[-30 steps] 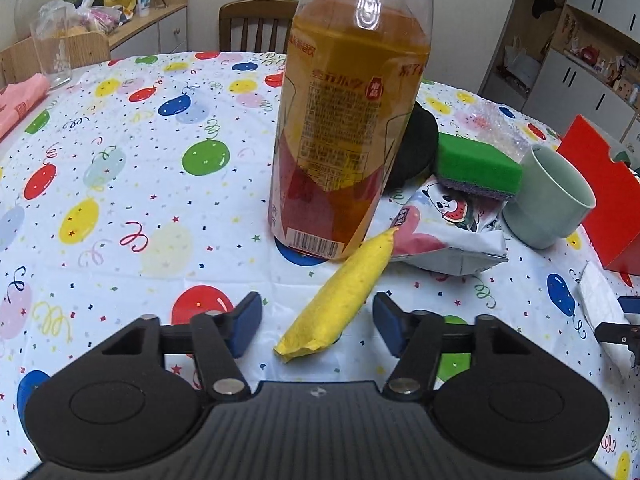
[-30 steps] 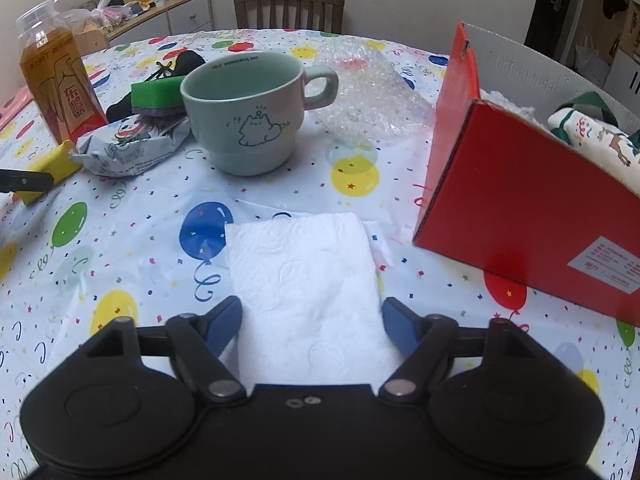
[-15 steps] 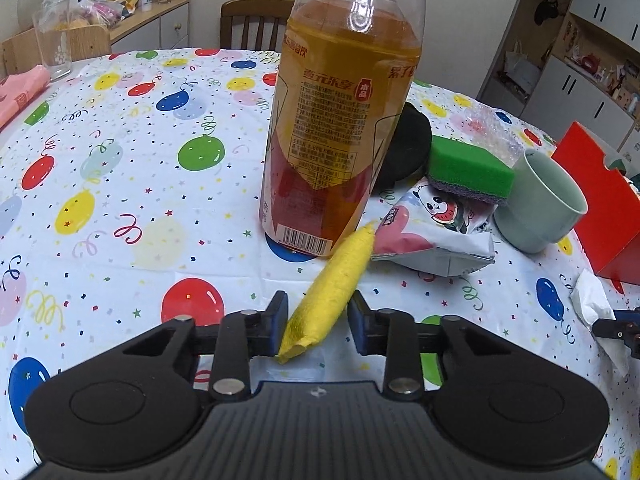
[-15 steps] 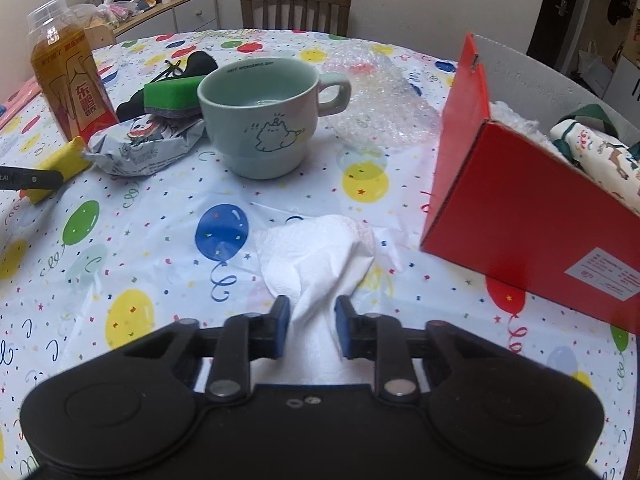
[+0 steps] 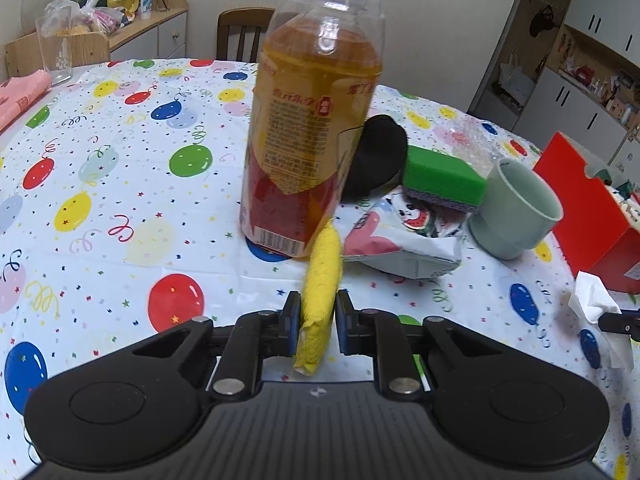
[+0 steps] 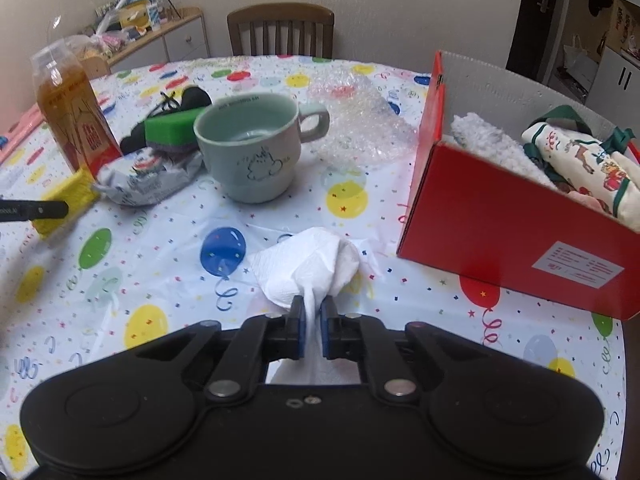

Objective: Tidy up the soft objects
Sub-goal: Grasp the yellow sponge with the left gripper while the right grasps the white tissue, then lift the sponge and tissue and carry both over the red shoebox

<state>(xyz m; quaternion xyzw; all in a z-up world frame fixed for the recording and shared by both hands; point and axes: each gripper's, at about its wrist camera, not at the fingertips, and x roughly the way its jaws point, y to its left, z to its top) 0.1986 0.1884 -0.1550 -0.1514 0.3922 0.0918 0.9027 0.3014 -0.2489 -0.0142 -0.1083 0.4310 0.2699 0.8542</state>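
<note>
A yellow cloth (image 5: 324,268) lies on the balloon-print tablecloth and leans against a tea bottle's foot. My left gripper (image 5: 318,308) is closing on its near end, and both pads press the cloth. It also shows far left in the right wrist view as the yellow cloth (image 6: 72,196). My right gripper (image 6: 313,308) is shut on a crumpled white tissue (image 6: 316,264), held bunched just above the table. To the right stands an open red box (image 6: 500,220) with a white towel and a printed fabric bag inside.
The tall tea bottle (image 5: 312,140) stands right behind the yellow cloth. Beside it are a snack packet (image 5: 400,236), a green sponge (image 5: 440,176), a black item (image 5: 376,156) and a pale green mug (image 6: 252,152). Bubble wrap (image 6: 360,120) lies behind the mug. A wooden chair (image 6: 280,28) stands at the far edge.
Both grippers closed from wide open. The left one pinched the yellow cloth's near end. The right one gathered the flat tissue into a bunch and raised it slightly.
</note>
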